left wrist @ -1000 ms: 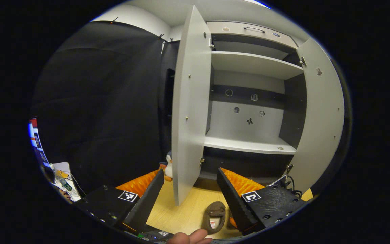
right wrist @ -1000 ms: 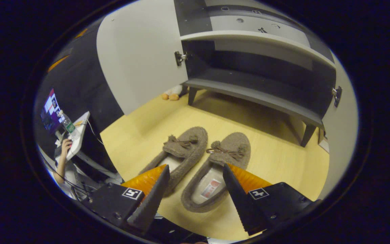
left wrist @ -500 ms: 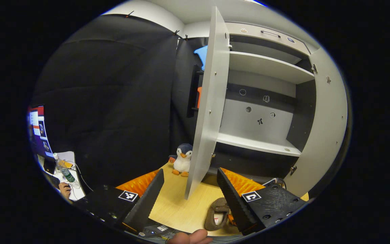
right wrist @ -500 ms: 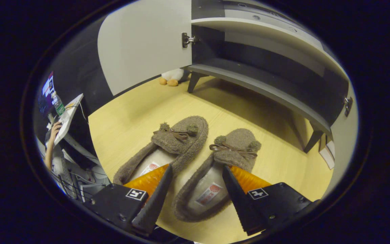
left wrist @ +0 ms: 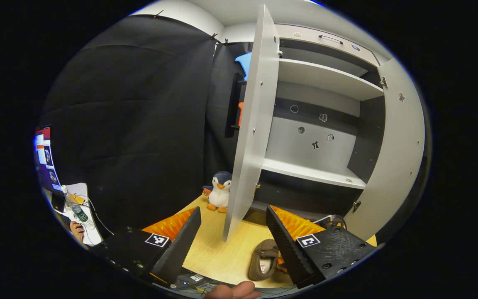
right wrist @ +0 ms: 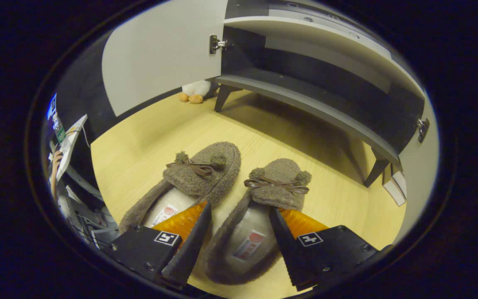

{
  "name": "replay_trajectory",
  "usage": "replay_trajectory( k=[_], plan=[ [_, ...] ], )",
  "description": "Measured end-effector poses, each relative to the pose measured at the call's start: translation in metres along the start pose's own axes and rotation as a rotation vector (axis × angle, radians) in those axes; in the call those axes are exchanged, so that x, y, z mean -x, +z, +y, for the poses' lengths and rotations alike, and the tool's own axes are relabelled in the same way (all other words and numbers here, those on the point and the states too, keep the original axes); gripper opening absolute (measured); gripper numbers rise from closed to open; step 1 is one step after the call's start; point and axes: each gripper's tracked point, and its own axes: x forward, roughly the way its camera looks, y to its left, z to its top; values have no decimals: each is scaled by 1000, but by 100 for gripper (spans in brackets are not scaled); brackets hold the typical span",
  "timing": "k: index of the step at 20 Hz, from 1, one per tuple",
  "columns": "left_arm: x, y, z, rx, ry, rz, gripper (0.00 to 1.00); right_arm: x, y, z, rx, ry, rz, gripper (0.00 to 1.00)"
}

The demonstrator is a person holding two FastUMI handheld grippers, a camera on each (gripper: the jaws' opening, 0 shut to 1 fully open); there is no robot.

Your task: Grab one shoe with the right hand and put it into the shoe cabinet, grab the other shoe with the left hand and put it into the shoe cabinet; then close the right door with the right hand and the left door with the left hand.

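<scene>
Two brown fuzzy slippers with bows lie side by side on the yellow wood floor in the right gripper view, the left slipper (right wrist: 193,174) and the right slipper (right wrist: 264,207). My right gripper (right wrist: 239,211) is open and low over them, with the right slipper's heel opening between its fingers and no contact that I can tell. The grey shoe cabinet (right wrist: 305,99) stands just behind with both doors open. My left gripper (left wrist: 233,211) is open and empty, held higher, facing the cabinet's left door (left wrist: 255,124) edge-on; one slipper (left wrist: 264,259) shows below it.
The cabinet's right door (left wrist: 396,158) stands open, with shelves (left wrist: 313,172) bare inside. A penguin plush (left wrist: 220,193) sits on the floor by the left door. At the far left are a desk (left wrist: 81,224) with a bottle, a monitor (left wrist: 44,158) and a person's hand.
My right gripper has come lower and closer, so the right slipper's opening now lies between its fingers. My left gripper has swung slightly, bringing the penguin into view.
</scene>
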Motion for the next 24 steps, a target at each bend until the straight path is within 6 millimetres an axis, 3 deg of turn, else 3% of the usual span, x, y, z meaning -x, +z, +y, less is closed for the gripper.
replay_trajectory(
  k=[2, 3, 4, 5, 6, 7, 12, 17, 20, 22, 24],
  plan=[
    [0, -4, 0, -8, -5, 12, 95, -12, 1, -6, -18, -24, -3, 78],
    [-2, -4, -2, -10, -6, 16, 95, -18, -3, -13, -18, -48, 4, 63],
    [-2, -4, -1, -9, -4, 16, 95, -12, -2, -14, -32, -42, 0, 53],
    [-3, -6, 2, -5, 0, 18, 95, -11, -1, -15, -28, -51, -12, 34],
    [-5, -8, 1, 5, -2, 26, 95, -7, 2, -21, -16, -79, -30, 26],
    [-6, -10, 1, 17, -4, 34, 95, -3, 1, -22, -3, -81, -36, 5],
    [-13, -9, -9, 24, -37, 35, 95, 29, 13, -23, 3, -11, -87, 3],
    [-23, -11, -28, 17, -103, 24, 95, 91, 42, -47, -27, -21, -204, 3],
    [-30, -7, -46, -1, -158, -1, 95, 142, 86, -66, -76, -68, -310, 3],
    [-35, -8, -61, -28, -209, -17, 95, 193, 123, -81, -86, -100, -385, 3],
    [-38, -11, -77, -45, -257, -16, 95, 230, 168, -94, -103, -134, -447, 3]
  ],
)
